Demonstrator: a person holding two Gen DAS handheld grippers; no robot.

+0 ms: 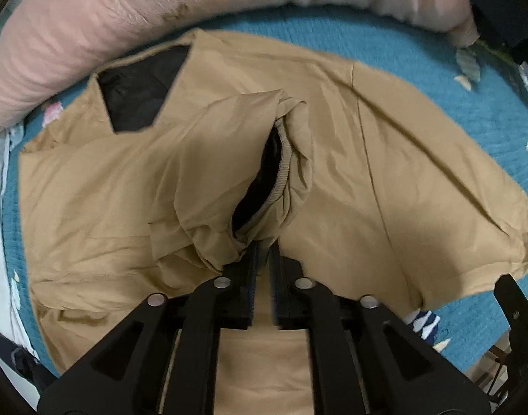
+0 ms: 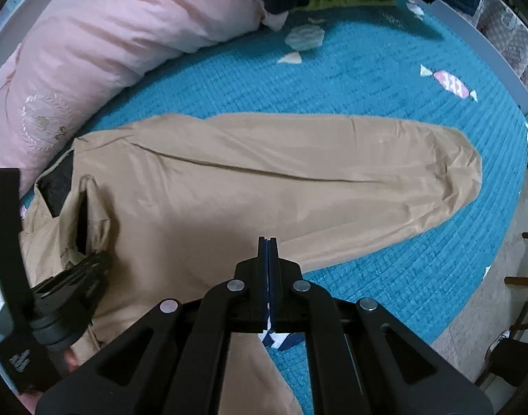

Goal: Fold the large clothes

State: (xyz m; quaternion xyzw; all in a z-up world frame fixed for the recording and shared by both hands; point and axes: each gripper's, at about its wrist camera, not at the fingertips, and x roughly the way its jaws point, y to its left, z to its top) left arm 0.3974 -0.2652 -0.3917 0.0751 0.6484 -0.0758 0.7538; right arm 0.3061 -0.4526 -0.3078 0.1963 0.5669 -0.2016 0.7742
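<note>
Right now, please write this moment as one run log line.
task: fold jacket | tan jacket: on teal bedspread | left gripper: slightly open at cuff | right gripper: shut, empty

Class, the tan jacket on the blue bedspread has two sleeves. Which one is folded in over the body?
The sleeve at the left gripper, its dark cuff opening showing. The other sleeve lies stretched out flat on the bedspread.

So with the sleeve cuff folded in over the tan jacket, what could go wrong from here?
1. The left gripper stands slightly open at the sleeve cuff; the bunched cuff may spring back or snag as the gripper pulls away.
2. The right gripper is shut on nothing above the tan jacket, so nothing pins the fabric.
3. The other sleeve lies stretched across the teal quilt, toward its edge; it may slide off.
</note>
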